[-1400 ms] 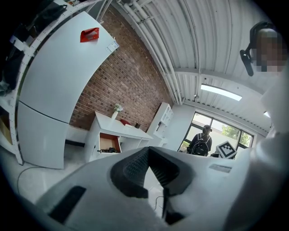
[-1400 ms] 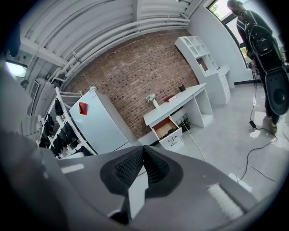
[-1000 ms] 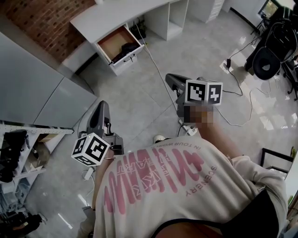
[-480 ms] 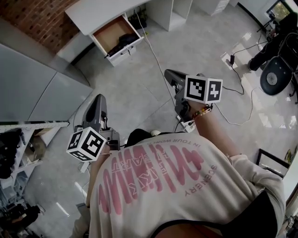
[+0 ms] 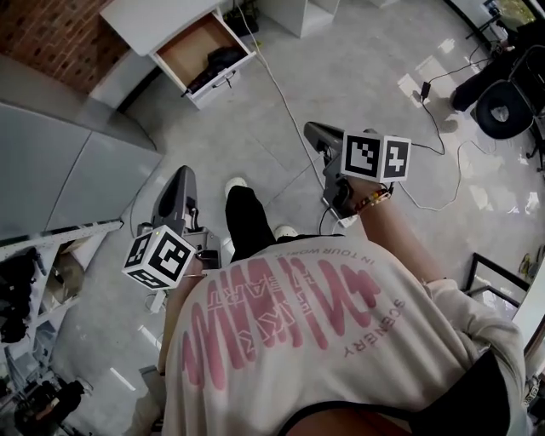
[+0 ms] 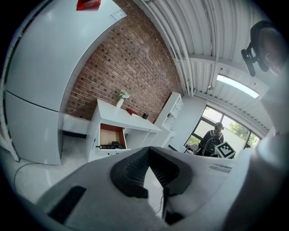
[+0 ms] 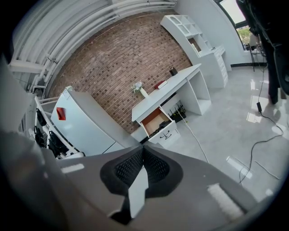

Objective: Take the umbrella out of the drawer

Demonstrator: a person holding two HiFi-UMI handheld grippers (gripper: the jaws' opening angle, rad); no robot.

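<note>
Umbrella point(image 5: 215, 61) location: dark and folded in the open drawer point(image 5: 189, 49), along its front edge, below the white desk point(image 5: 145, 19). Versus one second back: drawer nearer the head view's top edge, one leg point(image 5: 247, 223) stepped forward. Left gripper point(image 5: 182, 174) and right gripper point(image 5: 313, 129): clenched tight, nothing between the jaws, well apart from the drawer. Judged as approach under way; no grasp yet.

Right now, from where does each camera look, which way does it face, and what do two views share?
Head view: on the person's head, facing steeply down; shows shirt, leg, left hand-held gripper, right hand-held gripper.
Left gripper view: on the left hand-held gripper, looking along its shut jaws at the white desk.
Right gripper view: likewise, shut jaws, same desk.
Shared: all three show the open drawer.
</note>
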